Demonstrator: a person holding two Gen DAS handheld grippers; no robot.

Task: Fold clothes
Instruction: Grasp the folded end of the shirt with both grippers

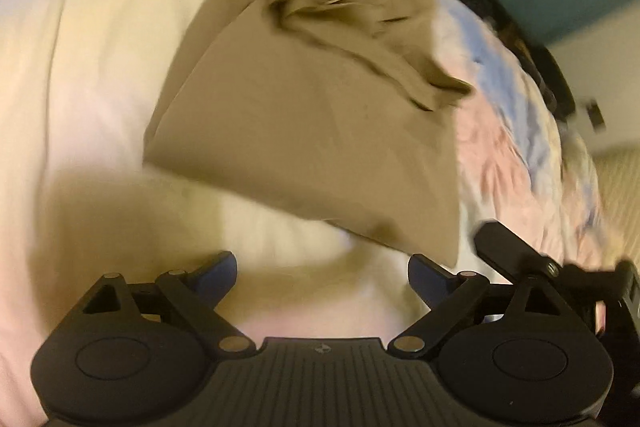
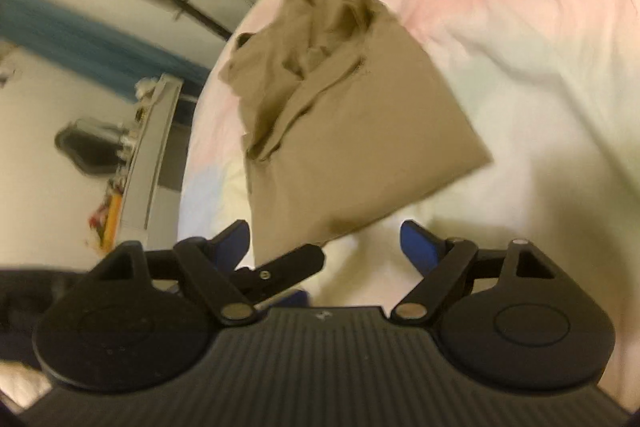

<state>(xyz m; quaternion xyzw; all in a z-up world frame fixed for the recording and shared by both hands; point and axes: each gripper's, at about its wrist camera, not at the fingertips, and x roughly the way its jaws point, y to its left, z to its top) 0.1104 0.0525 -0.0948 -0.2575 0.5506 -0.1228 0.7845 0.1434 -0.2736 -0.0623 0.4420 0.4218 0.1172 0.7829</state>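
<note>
Khaki garment (image 1: 304, 131) on bedsheet (image 1: 80, 67), just ahead of left tool (image 1: 322, 273) and right tool (image 2: 325, 243); both spread apart, empty.

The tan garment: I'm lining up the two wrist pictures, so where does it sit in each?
Left wrist: the tan garment fills the centre, crumpled end up top.
Right wrist: it lies centre, slightly left, near corner by the open tongs.
Shared landmark: the pastel bedsheet beneath it.
</note>
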